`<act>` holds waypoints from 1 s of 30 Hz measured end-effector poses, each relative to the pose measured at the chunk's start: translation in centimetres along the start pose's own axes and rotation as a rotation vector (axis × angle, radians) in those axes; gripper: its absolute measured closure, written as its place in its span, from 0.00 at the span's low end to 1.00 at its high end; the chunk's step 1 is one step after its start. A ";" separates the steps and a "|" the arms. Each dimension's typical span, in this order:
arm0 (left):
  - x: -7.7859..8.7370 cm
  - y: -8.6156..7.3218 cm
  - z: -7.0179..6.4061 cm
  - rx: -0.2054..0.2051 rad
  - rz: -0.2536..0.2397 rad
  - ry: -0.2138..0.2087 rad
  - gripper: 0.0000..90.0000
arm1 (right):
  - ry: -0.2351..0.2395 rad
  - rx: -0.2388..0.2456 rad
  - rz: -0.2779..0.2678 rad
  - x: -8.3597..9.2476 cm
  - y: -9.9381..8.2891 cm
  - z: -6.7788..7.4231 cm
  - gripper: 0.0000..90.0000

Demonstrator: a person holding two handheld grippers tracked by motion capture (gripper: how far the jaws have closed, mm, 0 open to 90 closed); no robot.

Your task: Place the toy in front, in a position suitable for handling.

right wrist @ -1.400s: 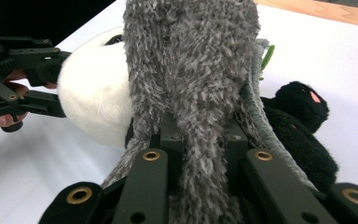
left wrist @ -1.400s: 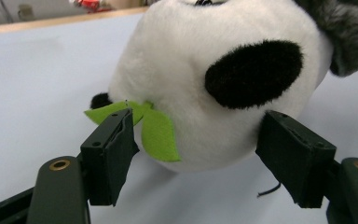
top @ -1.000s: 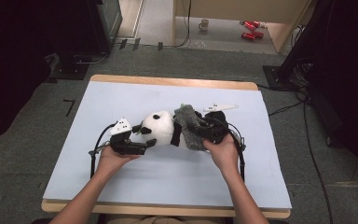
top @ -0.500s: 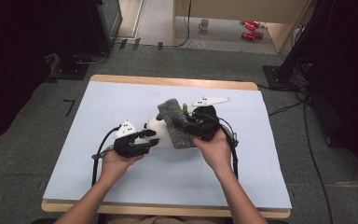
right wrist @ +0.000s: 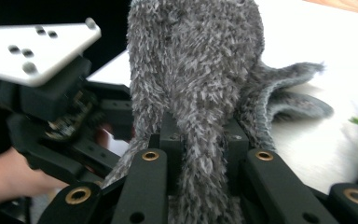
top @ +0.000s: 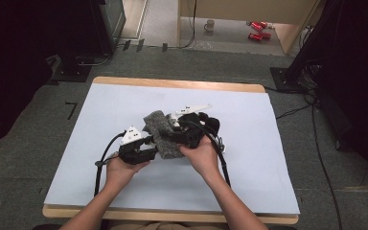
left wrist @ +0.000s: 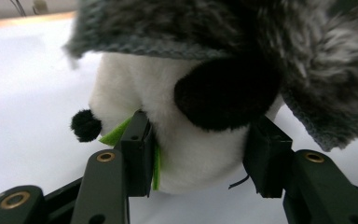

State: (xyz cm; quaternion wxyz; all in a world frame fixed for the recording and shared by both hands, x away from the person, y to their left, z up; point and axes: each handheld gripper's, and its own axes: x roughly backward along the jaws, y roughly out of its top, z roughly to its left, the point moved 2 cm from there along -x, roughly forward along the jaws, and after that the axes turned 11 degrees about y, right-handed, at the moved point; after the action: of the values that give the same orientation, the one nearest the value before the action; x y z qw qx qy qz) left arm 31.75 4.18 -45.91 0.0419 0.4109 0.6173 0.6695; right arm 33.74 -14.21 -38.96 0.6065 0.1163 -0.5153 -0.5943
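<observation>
A white and black panda plush [left wrist: 191, 154] lies on the pale table mat [top: 115, 105]. My left gripper [left wrist: 200, 149] has just been closing, and its pads now press on both sides of the plush. The same gripper [top: 148, 149] points right at the hat's left edge in the high view. A fuzzy grey knit hat [left wrist: 191, 28] drapes over the panda's top. My right gripper [right wrist: 200, 130] is shut on a fold of the hat [right wrist: 196, 70]. From above, the hat [top: 160, 132] hides most of the panda between the two grippers, with the right gripper [top: 178, 136] at its right side.
The mat covers a wooden table whose front edge [top: 172, 215] is near the person. Both forearms come in from the bottom. On the floor beyond the table stand a cup [top: 211, 24] and red cans [top: 256, 31]. Cables [top: 316, 143] run along the right.
The right gripper has carried the grey hat to the left and over the panda, which now is mostly covered from above. The left gripper's jaws have closed onto the panda.
</observation>
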 end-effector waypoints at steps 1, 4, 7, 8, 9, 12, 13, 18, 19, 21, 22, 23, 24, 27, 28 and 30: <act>-0.1 0.0 0.0 -0.003 0.010 -0.001 0.56 | -0.007 0.013 0.005 0.0 -0.1 -0.2 0.86; -0.4 -0.1 -0.1 -0.008 0.035 0.010 0.56 | -0.030 0.038 0.021 -0.1 -0.6 -0.5 0.86; -0.5 -0.2 0.0 0.004 0.053 0.015 0.57 | -0.058 0.060 0.037 0.0 -0.7 -0.6 0.86; -0.6 -0.2 0.2 0.009 0.058 0.015 0.57 | -0.066 0.063 0.036 0.0 -0.8 -0.8 0.86; -0.7 -0.2 0.3 0.013 0.064 0.015 0.57 | -0.068 0.057 0.036 0.1 -0.9 -1.0 0.86; -0.8 -0.2 0.7 0.025 0.075 0.011 0.58 | -0.079 0.044 0.030 0.6 -1.1 -1.5 0.86; -0.8 -0.2 0.8 0.033 0.077 0.007 0.58 | -0.085 0.043 0.029 0.8 -1.1 -1.6 0.86; -0.8 -0.2 1.5 0.064 0.088 -0.002 0.58 | -0.126 0.012 0.026 2.2 -1.3 -2.9 0.86; -0.8 -0.2 1.5 0.064 0.088 -0.005 0.58 | -0.126 -0.010 0.015 2.7 -1.5 -3.5 0.86; -0.9 -0.2 1.5 0.061 0.084 -0.005 0.58 | -0.123 -0.027 0.011 3.2 -1.6 -3.9 0.86; -0.9 -0.2 1.5 0.062 0.084 -0.007 0.58 | -0.126 -0.025 0.011 3.2 -1.6 -4.0 0.86; -0.9 -0.2 1.6 0.064 0.085 -0.010 0.58 | -0.133 -0.021 0.015 3.3 -1.6 -3.9 0.86; -0.9 -0.2 1.7 0.066 0.089 -0.014 0.58 | -0.142 -0.013 0.018 3.4 -1.5 -3.9 0.86; -0.9 -0.1 1.9 0.073 0.089 -0.023 0.58 | -0.171 0.001 0.026 3.8 -1.5 -4.0 0.86; -1.0 -0.1 1.9 0.075 0.091 -0.024 0.58 | -0.184 0.002 0.026 4.0 -1.5 -4.1 0.86; -1.0 -0.1 2.1 0.078 0.094 -0.029 0.59 | -0.206 0.000 0.017 4.8 -1.5 -4.3 0.86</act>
State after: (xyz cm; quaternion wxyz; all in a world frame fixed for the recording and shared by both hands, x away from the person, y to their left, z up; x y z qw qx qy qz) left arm 33.61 5.29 -46.71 0.0033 0.4502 0.6224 0.6402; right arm 34.99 -20.69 -39.60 0.5554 0.0501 -0.5757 -0.5980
